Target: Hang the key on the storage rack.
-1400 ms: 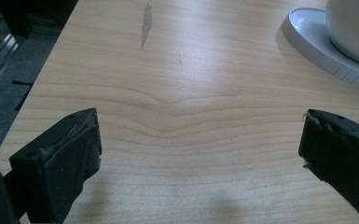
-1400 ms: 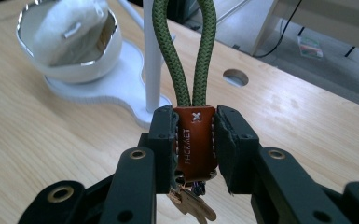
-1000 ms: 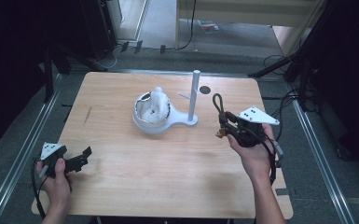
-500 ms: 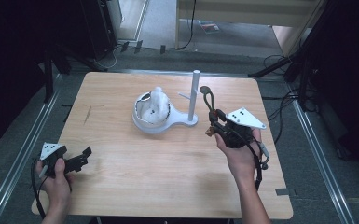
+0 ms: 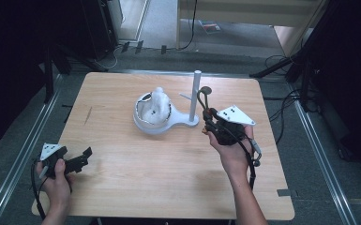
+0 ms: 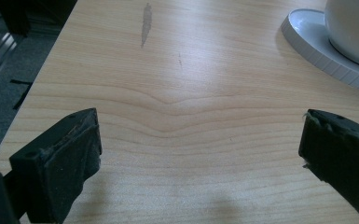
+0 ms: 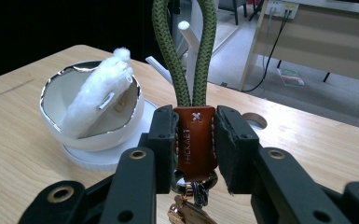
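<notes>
A key strap with a green rope loop (image 7: 184,56) and a brown leather tab (image 7: 195,144) stands upright in my right gripper (image 7: 195,123), whose jaws are shut on the tab. In the high view the right gripper (image 5: 212,118) sits just right of the white post (image 5: 197,93), with the rope loop (image 5: 204,97) close beside it. The post rises from a white stand whose bowl (image 5: 152,115) holds a fluffy white item (image 7: 98,95). My left gripper (image 5: 80,158) rests at the table's front left, open with nothing between its jaws (image 6: 200,154).
The white stand's round base (image 6: 317,44) lies ahead and to the right of the left gripper. A small side peg (image 5: 185,97) sticks out from the post. The wooden table (image 5: 169,187) has a round cable hole (image 7: 254,120) behind the post. Cables lie on the floor.
My right gripper has carried the key strap leftward, from the table's right side to just beside the post. The left gripper has stayed where it was.
</notes>
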`<state>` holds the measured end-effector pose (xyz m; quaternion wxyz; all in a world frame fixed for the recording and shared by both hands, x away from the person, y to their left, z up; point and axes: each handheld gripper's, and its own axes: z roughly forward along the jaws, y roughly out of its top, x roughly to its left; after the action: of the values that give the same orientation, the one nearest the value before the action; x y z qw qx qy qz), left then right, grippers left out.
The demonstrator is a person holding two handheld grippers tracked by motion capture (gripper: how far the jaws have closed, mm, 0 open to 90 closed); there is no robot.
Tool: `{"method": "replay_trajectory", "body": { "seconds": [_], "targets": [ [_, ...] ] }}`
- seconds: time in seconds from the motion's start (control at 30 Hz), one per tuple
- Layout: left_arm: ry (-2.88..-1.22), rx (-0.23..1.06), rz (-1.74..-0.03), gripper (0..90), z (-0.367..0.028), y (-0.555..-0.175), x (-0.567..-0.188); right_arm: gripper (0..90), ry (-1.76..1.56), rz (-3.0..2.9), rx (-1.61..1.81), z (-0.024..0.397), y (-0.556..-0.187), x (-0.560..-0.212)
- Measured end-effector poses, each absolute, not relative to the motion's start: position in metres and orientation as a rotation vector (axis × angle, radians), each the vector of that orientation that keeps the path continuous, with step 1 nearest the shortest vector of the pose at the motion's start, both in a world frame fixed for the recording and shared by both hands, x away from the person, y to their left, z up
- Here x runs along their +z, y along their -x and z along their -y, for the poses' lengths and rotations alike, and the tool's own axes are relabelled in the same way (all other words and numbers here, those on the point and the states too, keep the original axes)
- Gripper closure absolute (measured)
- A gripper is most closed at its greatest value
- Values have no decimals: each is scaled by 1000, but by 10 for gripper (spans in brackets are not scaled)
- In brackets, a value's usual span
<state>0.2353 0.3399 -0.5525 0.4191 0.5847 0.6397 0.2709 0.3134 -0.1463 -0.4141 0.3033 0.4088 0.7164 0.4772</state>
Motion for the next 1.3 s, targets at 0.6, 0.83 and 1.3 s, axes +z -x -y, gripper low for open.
{"method": "replay_trajectory", "body": {
  "seconds": [0.6,0.83,1.3],
  "targets": [
    [-1463,675,-1606,0,-340,-235,-553,698,-1121,-1911,1208,137,-333,-428],
    [-1465,676,-1604,0,-340,-235,-553,698,-1127,-1913,1190,133,-339,-434],
    [-1465,673,-1605,0,-340,-235,-552,698,-1142,-1894,1160,123,-354,-446]
  ]
}}
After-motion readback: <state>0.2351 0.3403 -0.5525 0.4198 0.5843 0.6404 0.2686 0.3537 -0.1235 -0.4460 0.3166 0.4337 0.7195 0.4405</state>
